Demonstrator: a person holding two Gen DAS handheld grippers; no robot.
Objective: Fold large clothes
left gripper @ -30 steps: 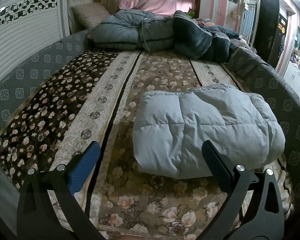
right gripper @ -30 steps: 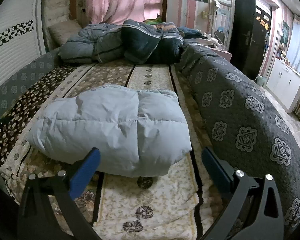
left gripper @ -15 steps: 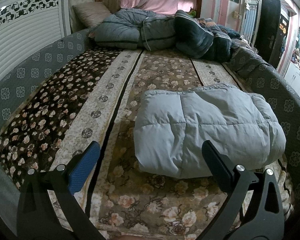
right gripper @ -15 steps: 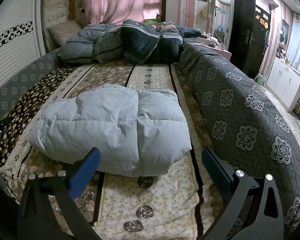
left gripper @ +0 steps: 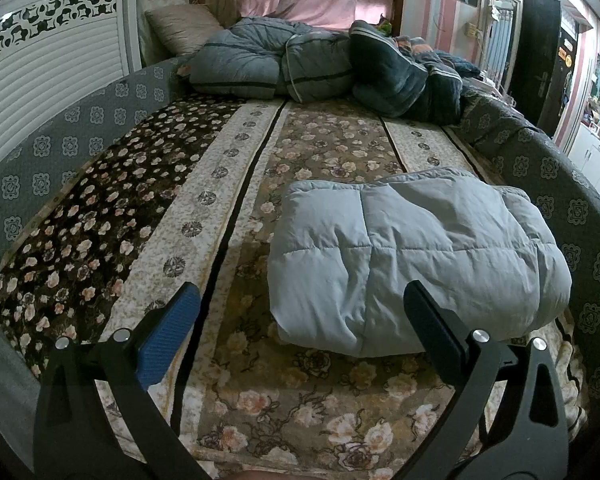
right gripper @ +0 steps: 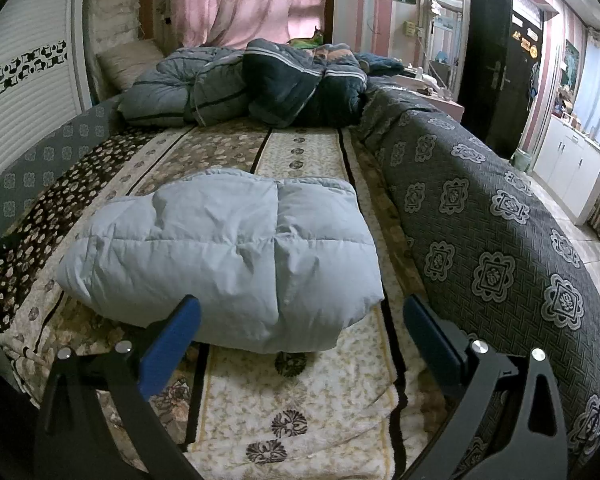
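A pale blue puffy down jacket point(left gripper: 412, 252) lies folded into a thick rectangle on the flowered bed cover; it also shows in the right wrist view point(right gripper: 228, 252). My left gripper point(left gripper: 300, 304) is open and empty, held above the bed's near edge, short of the jacket's left front corner. My right gripper point(right gripper: 300, 312) is open and empty, just short of the jacket's right front corner. Neither gripper touches the jacket.
Rolled grey and dark blue quilts point(left gripper: 316, 68) and a pillow point(left gripper: 180, 28) lie at the head of the bed. A grey patterned blanket point(right gripper: 500, 216) drapes the bed's right side. A white louvred wall point(left gripper: 52, 80) runs along the left. White cabinets point(right gripper: 572, 168) stand at far right.
Both grippers have drawn back slightly from the jacket and tilted a little upward. The jacket has not moved, and both grippers stay open.
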